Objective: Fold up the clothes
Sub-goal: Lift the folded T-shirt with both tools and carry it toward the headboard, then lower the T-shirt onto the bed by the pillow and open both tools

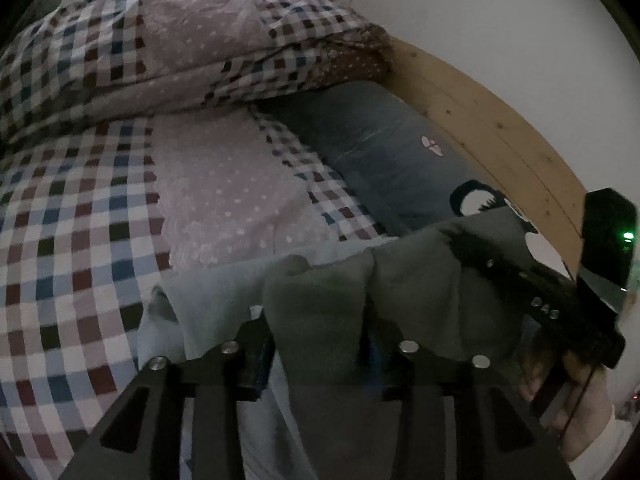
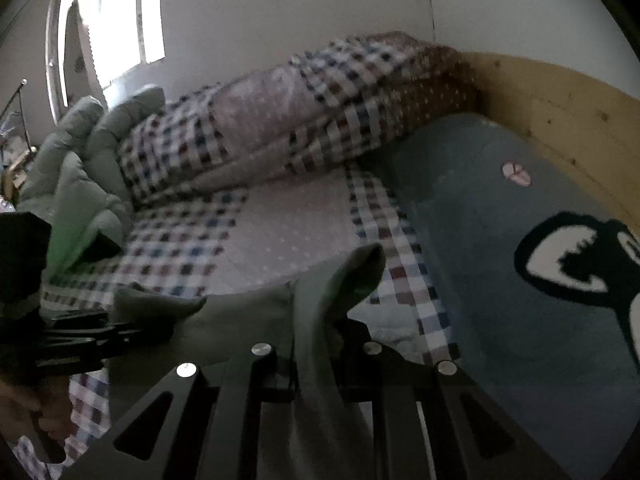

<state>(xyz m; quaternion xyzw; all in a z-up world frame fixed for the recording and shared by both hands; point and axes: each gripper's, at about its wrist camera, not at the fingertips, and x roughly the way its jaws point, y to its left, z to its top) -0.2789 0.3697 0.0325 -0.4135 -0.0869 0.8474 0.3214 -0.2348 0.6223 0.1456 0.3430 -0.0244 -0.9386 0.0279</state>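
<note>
A grey-green garment (image 1: 420, 272) hangs bunched in front of both grippers, above the bed. In the left wrist view a thick fold of it fills the gap of my left gripper (image 1: 320, 344) and touches both pads. My right gripper (image 1: 540, 292) shows at the right edge, a hand (image 1: 584, 392) around its handle. In the right wrist view my right gripper (image 2: 316, 356) is shut on a thin fold of the garment (image 2: 248, 320), whose corner sticks up past the fingers. My left gripper (image 2: 60, 340) is at the far left. A pale blue cloth (image 1: 208, 296) lies beneath the garment.
A checked quilt (image 1: 80, 240) covers the bed, with a folded heap of it (image 1: 168, 52) at the back. A dark blue blanket with a cartoon print (image 2: 500, 240) lies along a wooden board (image 2: 560, 96) by the white wall. A puffy green jacket (image 2: 80, 168) sits near the window (image 2: 116, 12).
</note>
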